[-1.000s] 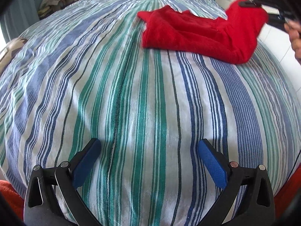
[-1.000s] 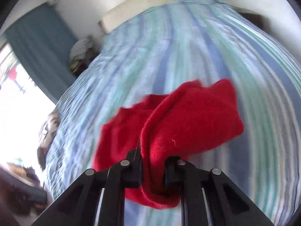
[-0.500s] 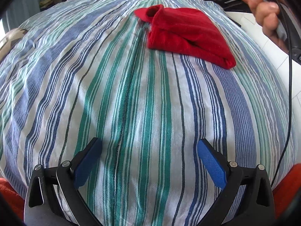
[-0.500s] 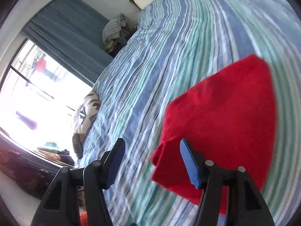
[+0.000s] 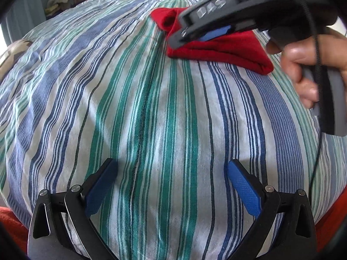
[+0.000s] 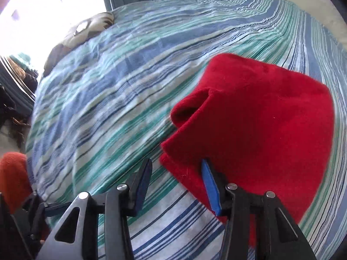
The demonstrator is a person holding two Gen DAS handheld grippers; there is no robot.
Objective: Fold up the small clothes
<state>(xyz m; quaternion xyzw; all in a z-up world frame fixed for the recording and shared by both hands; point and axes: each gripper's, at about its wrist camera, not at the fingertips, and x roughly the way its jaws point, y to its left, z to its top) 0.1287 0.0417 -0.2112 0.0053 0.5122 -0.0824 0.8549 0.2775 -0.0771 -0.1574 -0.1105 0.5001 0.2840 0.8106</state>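
Your red garment (image 6: 260, 125) lies folded over on the striped bed (image 6: 130, 75), with one rolled corner sticking out, so a final tidy fold looks left. Your right hand-held gripper (image 6: 176, 179) has just been closing, jaws apart, at its near edge, one finger over the cloth. Your left hand-held gripper (image 5: 172, 186) hovers wide apart, well short of it.

Both wrist views look steeply down, sharing the striped bed (image 5: 164, 112)
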